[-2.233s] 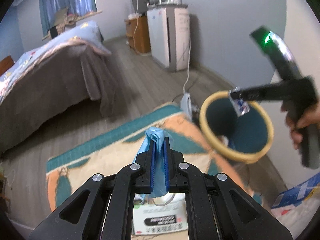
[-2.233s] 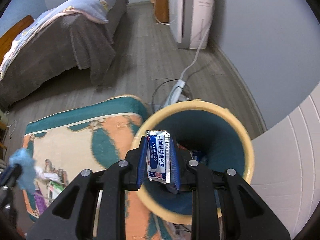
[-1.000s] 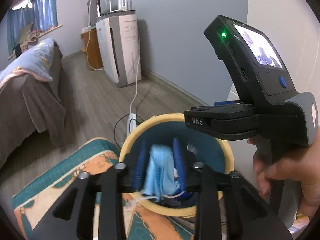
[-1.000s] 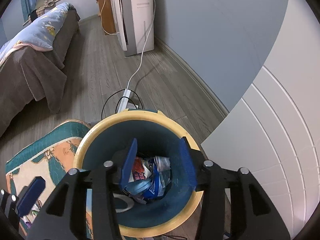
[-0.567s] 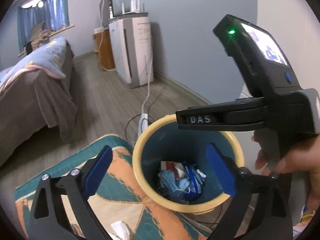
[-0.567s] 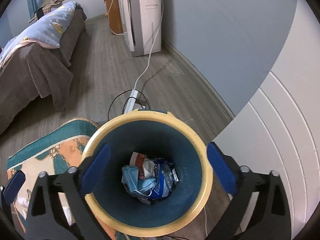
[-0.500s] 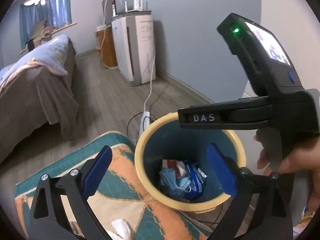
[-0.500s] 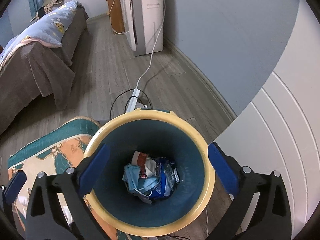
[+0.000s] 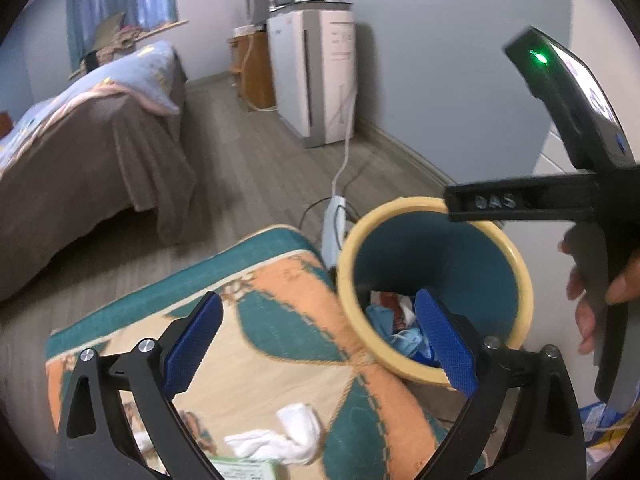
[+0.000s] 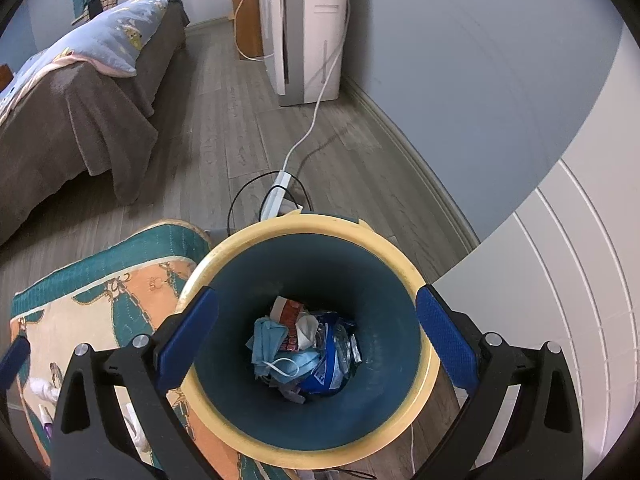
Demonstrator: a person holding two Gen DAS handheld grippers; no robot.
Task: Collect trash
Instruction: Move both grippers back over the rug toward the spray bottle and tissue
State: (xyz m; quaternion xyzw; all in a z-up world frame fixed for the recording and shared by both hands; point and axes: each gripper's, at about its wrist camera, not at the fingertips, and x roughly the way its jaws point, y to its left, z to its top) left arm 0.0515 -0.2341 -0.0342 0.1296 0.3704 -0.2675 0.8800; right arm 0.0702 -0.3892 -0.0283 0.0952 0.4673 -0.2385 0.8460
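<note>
A round bin with a yellow rim [image 10: 404, 264] and teal inside stands on the floor beside the rug; it also shows in the left wrist view [image 9: 516, 256]. Inside lie a blue face mask [image 10: 276, 344], a blue-and-silver packet [image 10: 336, 356] and other wrappers. My right gripper [image 10: 316, 336] is open and empty right above the bin mouth. My left gripper [image 9: 320, 340] is open and empty, over the rug at the bin's left edge. A crumpled white tissue [image 9: 288, 436] lies on the rug below it. The right gripper's body [image 9: 576, 184] shows to the right.
A patterned teal and orange rug [image 9: 280, 280] lies left of the bin. A white power strip [image 10: 276, 196] and cables lie behind the bin. A bed [image 10: 72, 80] stands at left, a white appliance [image 10: 308, 28] at the back wall, a white panelled cabinet [image 10: 580, 280] at right.
Both grippers opened and dropped the blue mask and the packet into the bin. The left gripper has since shifted left, away from the bin, over the rug.
</note>
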